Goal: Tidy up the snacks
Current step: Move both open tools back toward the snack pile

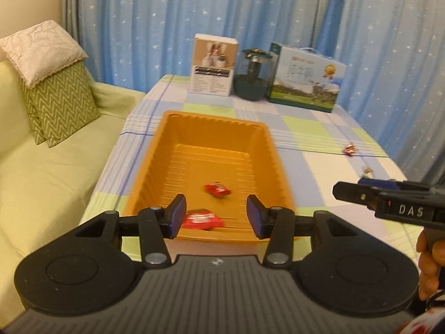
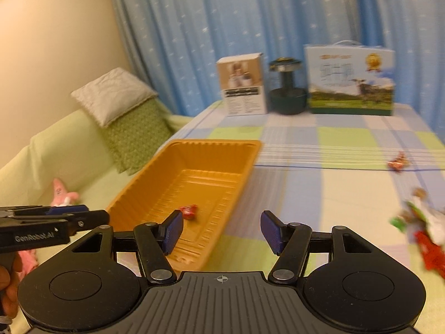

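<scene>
An orange tray [image 1: 211,119] [image 2: 194,146] sits on the checked tablecloth. Two red snack packets lie in it: one [image 1: 217,189] mid-floor, one [image 1: 202,218] near the front wall, just beyond my left pad. My left gripper [image 1: 216,215] is open and empty over the tray's near end. My right gripper [image 2: 222,231] is open and empty over the tray's right rim; one red packet [image 2: 188,211] shows there. Loose snacks lie on the cloth: a red candy [image 1: 350,149] [image 2: 398,162] and a pile of wrappers [image 2: 420,222] at the right.
A white box [image 1: 213,65], a dark lamp-like object [image 1: 252,78] and a picture carton [image 1: 306,80] stand at the table's far edge before blue curtains. A green sofa [image 1: 41,172] with cushions is left. A pink plush [image 2: 62,193] lies on it.
</scene>
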